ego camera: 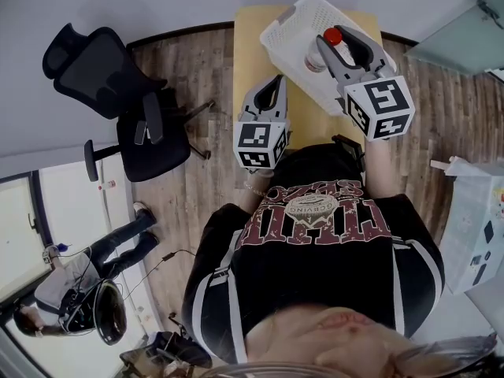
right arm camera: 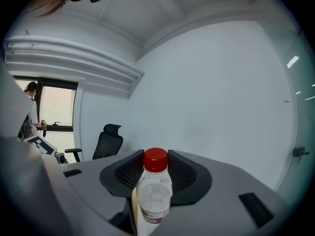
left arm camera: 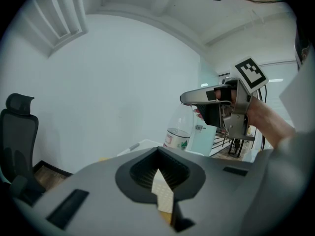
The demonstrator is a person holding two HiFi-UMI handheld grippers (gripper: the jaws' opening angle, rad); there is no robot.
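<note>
Left gripper (ego camera: 275,79): jaws together, nothing between them, over the yellow table (ego camera: 250,53) just left of the white basket (ego camera: 288,28). Right gripper (ego camera: 337,42): clamped on the clear red-capped bottle (right arm camera: 154,196), which is upright above the basket's middle. Thin plastic probably flexes, so I'd go with a firm, even squeeze, bottle vertical, no swing, and clear of the basket rim.

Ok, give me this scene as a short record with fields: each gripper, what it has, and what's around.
Left gripper: fingers together, nothing between them, over the table
Right gripper: fingers closed on a clear bottle with a red cap
Bottle position: over the white basket
Surface: light wooden table bearing the basket
Nearby: black office chair on wood floor
</note>
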